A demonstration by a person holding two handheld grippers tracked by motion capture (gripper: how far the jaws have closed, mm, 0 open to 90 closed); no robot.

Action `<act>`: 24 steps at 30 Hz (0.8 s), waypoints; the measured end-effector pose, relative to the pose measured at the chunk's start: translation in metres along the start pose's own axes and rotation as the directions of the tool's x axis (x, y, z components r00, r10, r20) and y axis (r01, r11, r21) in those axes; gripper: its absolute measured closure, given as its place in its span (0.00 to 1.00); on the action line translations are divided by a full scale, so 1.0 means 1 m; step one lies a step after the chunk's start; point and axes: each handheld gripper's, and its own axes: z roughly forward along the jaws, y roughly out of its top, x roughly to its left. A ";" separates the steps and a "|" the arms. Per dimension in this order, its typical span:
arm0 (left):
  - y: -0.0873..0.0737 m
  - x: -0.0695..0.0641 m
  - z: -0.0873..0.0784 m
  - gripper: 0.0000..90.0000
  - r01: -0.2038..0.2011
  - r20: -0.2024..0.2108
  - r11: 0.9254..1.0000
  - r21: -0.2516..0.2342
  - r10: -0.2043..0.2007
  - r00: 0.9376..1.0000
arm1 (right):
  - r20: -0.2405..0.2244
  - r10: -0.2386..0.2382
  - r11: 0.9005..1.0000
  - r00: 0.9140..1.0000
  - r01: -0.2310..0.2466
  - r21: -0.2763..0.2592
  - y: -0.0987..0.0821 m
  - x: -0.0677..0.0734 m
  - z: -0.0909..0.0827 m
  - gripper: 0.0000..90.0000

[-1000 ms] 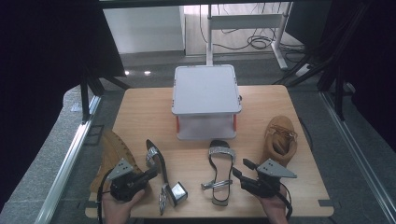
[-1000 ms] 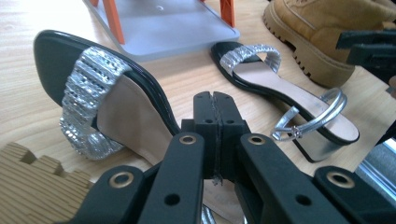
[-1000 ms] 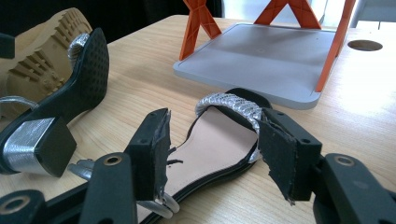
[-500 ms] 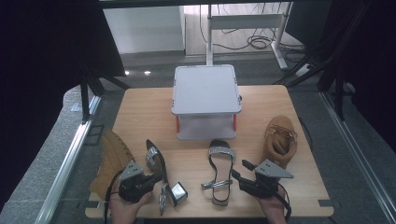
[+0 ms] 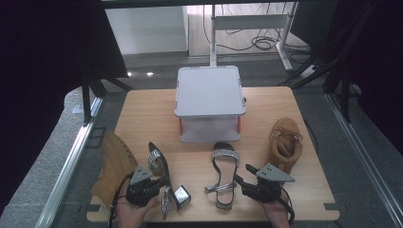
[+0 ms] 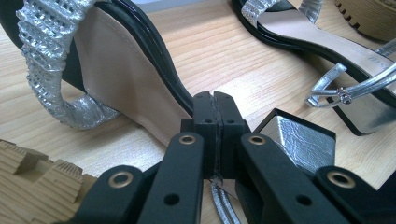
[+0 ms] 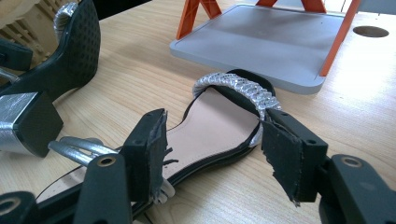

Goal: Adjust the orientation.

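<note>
High view: two sandals at my hand-held grippers

High view puts both of my hands at the near edge of the bench (image 5: 142, 102). My left hand-held gripper (image 5: 159, 183) sits at the left sandal (image 5: 161, 183), which lies on its side with its silver block heel (image 5: 181, 196) toward me. In the left gripper view the jaws are clenched tight together, tips just beside the sandal's black sole edge — I cannot tell if the thin silver strap below them is pinched.

My right hand-held gripper (image 5: 240, 183) points at the right sandal (image 5: 223, 178), which lies flat, sole down, near the bench's middle. In the right gripper view the jaws stand released, one on either side of the sandal's footbed, and they have just been opening — the pads press on nothing.

Behind both sandals stands a grey box (image 5: 209, 102) with orange clips. A tan shoe (image 5: 284, 142) lies well to the right, and a tan wedge shoe (image 5: 114, 164) at the left edge.
</note>
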 end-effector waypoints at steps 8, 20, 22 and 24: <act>-0.001 0.000 0.005 0.99 -0.008 -0.014 1.000 0.012 0.008 1.000 | 0.003 -0.007 1.000 1.000 0.007 0.017 -0.003 0.001 0.004 0.45; 0.003 -0.001 0.009 0.99 0.010 0.000 1.000 -0.001 -0.010 1.000 | 0.009 -0.014 0.999 1.000 0.013 0.029 -0.004 0.002 0.006 0.44; 0.005 -0.001 0.013 0.99 0.016 0.008 1.000 -0.005 -0.016 1.000 | 0.010 -0.016 0.999 1.000 0.016 0.032 -0.004 0.002 0.006 0.44; 0.007 -0.003 0.018 0.98 0.011 0.015 1.000 0.001 -0.011 1.000 | 0.013 -0.018 0.999 1.000 0.017 0.029 -0.004 0.001 0.006 0.44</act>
